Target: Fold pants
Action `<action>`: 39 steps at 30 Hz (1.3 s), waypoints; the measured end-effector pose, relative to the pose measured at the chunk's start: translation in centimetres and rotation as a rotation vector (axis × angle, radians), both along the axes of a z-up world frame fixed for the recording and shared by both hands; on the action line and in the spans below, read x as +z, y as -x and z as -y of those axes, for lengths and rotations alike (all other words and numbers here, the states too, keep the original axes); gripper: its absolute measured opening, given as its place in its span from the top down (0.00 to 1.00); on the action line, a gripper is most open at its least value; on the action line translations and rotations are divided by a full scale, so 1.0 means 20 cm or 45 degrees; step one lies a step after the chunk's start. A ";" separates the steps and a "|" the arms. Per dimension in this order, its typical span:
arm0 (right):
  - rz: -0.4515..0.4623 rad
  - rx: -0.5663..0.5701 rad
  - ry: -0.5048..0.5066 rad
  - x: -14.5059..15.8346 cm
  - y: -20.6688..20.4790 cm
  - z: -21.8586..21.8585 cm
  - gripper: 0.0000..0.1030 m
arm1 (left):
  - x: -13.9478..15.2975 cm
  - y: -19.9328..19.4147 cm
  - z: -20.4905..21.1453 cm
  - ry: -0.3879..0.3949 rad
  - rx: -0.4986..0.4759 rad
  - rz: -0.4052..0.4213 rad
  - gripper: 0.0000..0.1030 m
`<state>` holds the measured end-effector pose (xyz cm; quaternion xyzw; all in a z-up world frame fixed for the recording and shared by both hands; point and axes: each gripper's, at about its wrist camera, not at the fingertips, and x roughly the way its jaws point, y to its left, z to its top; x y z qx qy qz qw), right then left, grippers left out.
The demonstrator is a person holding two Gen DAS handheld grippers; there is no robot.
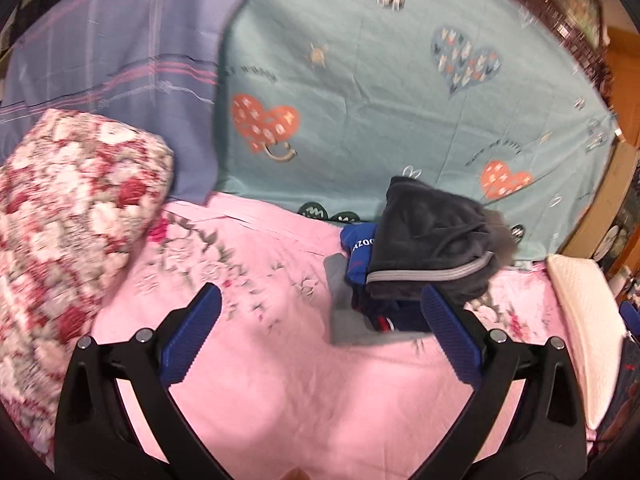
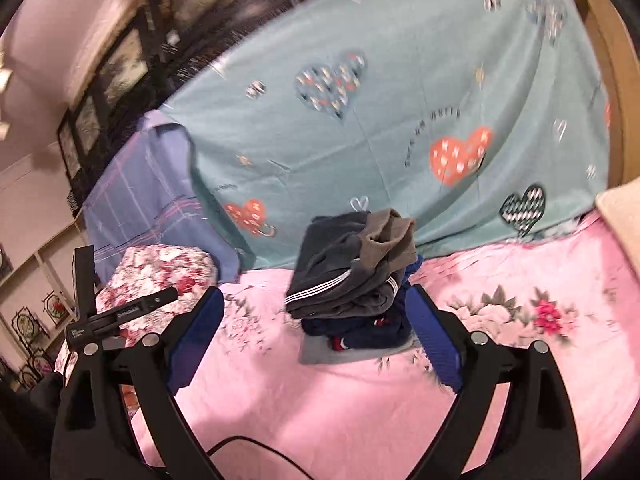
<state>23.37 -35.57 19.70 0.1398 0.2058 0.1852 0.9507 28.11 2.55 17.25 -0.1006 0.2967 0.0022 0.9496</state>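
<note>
Pants (image 2: pixel 352 280) top the clothes pile (image 2: pixel 356 332) just ahead of both gaping, empty tools, right tool (image 2: pixel 316 340) nearer than left tool (image 1: pixel 320 336).

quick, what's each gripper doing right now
Left gripper: open, holding nothing.
Right gripper: open, holding nothing.

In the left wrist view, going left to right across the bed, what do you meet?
Floral quilt roll → pink floral sheet → stack of folded clothes topped by dark grey pants → white pillow.
</note>
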 end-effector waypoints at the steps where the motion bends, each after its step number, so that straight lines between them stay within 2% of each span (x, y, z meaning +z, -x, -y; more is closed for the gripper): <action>1: 0.030 0.001 0.009 0.02 0.09 0.00 0.11 | 0.03 0.10 -0.02 -0.008 0.004 0.032 0.02; 3: 0.119 0.010 0.037 0.08 0.33 -0.01 0.10 | 0.09 0.35 -0.04 -0.021 -0.003 0.117 0.02; 5: 0.218 0.028 0.068 0.12 0.62 -0.04 0.02 | 0.12 0.62 -0.04 -0.019 -0.026 0.196 0.02; 7: 0.334 0.040 0.096 0.13 0.96 -0.06 0.01 | 0.12 0.85 -0.04 -0.007 -0.058 0.238 0.02; 9: 0.384 0.077 0.101 0.13 1.22 -0.08 0.01 | 0.10 1.11 -0.03 0.017 -0.107 0.278 0.02; 11: 0.421 0.102 0.072 0.12 1.52 -0.07 0.01 | 0.04 1.37 -0.02 0.002 -0.118 0.314 0.02; 14: 0.485 0.089 -0.048 0.09 1.93 -0.02 0.01 | -0.03 1.69 -0.03 0.027 -0.122 0.338 0.02; 16: 0.533 0.083 -0.027 0.14 2.16 -0.01 0.01 | 0.01 1.86 -0.05 0.017 -0.121 0.354 0.02; 18: 0.588 0.056 0.060 0.24 2.36 -0.01 0.01 | 0.10 2.01 -0.06 -0.036 -0.111 0.393 0.02; 20: 0.636 0.007 0.093 0.31 2.49 -0.01 0.01 | 0.18 2.16 -0.09 -0.074 -0.094 0.448 0.02; 23: 0.611 -0.016 0.151 0.30 2.57 -0.03 0.01 | 0.20 2.31 -0.11 -0.099 -0.072 0.513 0.02; 25: 0.516 -0.018 0.216 0.25 2.53 -0.06 0.01 | 0.15 2.33 -0.10 -0.121 -0.065 0.497 0.02; 26: 0.459 -0.030 0.251 0.21 2.49 -0.07 0.01 | 0.10 2.30 -0.10 -0.127 -0.069 0.452 0.02; 28: 0.348 -0.127 0.321 0.05 2.35 -0.08 0.01 | -0.02 2.19 -0.09 -0.125 -0.093 0.346 0.02; 29: 0.295 -0.190 0.356 -0.06 2.26 -0.09 0.01 | -0.13 2.11 -0.08 -0.141 -0.091 0.276 0.02; 32: 0.154 -0.324 0.379 -0.38 2.03 -0.10 0.01 | -0.36 2.00 -0.03 -0.198 -0.066 0.211 0.02; 34: 0.077 -0.333 0.340 -0.52 1.93 -0.12 0.01 | -0.49 1.95 -0.01 -0.208 -0.048 0.163 0.02; 36: 0.079 -0.320 0.357 -0.59 1.90 -0.16 0.01 | -0.59 1.90 -0.01 -0.174 -0.073 0.109 0.02; 39: 0.148 -0.383 0.536 -0.60 1.88 -0.24 0.01 | -0.64 1.86 -0.01 -0.166 -0.049 0.080 0.02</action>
